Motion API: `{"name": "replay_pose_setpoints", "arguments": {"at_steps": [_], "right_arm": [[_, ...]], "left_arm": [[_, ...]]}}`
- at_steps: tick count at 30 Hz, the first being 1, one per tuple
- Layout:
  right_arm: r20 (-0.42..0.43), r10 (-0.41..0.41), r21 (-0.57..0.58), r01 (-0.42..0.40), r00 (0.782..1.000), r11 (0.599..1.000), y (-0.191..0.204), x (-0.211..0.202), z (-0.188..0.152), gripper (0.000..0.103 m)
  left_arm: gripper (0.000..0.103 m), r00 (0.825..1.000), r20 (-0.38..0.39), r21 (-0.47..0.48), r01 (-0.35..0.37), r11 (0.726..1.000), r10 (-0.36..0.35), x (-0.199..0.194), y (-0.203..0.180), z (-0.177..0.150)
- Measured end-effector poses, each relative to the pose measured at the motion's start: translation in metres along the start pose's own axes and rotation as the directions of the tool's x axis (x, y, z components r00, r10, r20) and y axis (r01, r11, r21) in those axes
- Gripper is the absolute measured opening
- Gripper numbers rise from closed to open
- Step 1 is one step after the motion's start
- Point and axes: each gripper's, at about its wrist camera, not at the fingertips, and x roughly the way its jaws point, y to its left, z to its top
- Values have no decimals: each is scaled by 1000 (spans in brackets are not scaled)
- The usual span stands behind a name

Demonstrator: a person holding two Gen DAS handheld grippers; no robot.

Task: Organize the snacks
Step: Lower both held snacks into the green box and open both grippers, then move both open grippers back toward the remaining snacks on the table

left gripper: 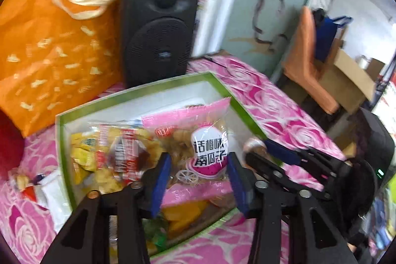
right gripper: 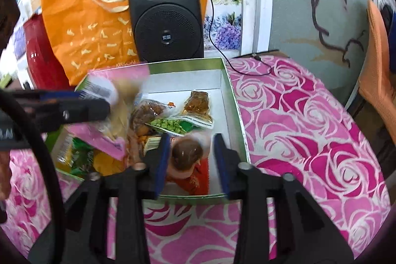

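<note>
black plastic left tongs (left gripper: 199, 177) and right tongs (right gripper: 191, 160), blue ribbed pads (left gripper: 160, 180), silver screws (left gripper: 259, 184).

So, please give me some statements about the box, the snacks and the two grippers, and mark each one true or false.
1. The green-rimmed box holds several snack packets. True.
2. The black speaker stands behind the box. True.
3. The right gripper is shut on a packet. False: its jaws are open above a brown round snack.
4. The bag behind the box is blue. False: it is orange.
5. The left gripper is open. True.
</note>
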Motion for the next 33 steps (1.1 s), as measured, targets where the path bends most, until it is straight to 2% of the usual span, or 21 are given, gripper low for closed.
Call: {"name": "replay_pose_setpoints", "arguments": {"at_steps": [1, 2, 3, 9, 22, 29, 33], "right_arm": [[9, -8, -8, 8, 1000, 1000, 1, -1, -1, 79], [21, -12, -12, 12, 1000, 1000, 1, -3, -2, 94], [31, -11, -12, 11, 999, 1000, 1, -4, -3, 97], [12, -7, -8, 7, 1000, 1000, 6, -2, -3, 101], [42, 0, -64, 3, 999, 998, 36, -30, 6, 101], [32, 77, -90, -74, 996, 993, 70, -43, 3, 101], [4, 130, -126, -129, 991, 984, 99, -42, -5, 101]], "left_arm": [[73, 1000, 13, -3, -28, 1000, 28, -1, 2, 0], [86, 997, 28, -13, -69, 998, 70, -4, 5, -1], [87, 995, 40, -22, -93, 995, 94, -7, 7, -2], [88, 990, 49, -29, -133, 991, 134, -17, 14, -2], [88, 988, 109, -26, -109, 994, 112, -58, 12, -8], [88, 984, 140, -49, -103, 993, 109, -97, 26, -27], [88, 972, 145, -99, -173, 980, 187, -122, 56, -53]]}}
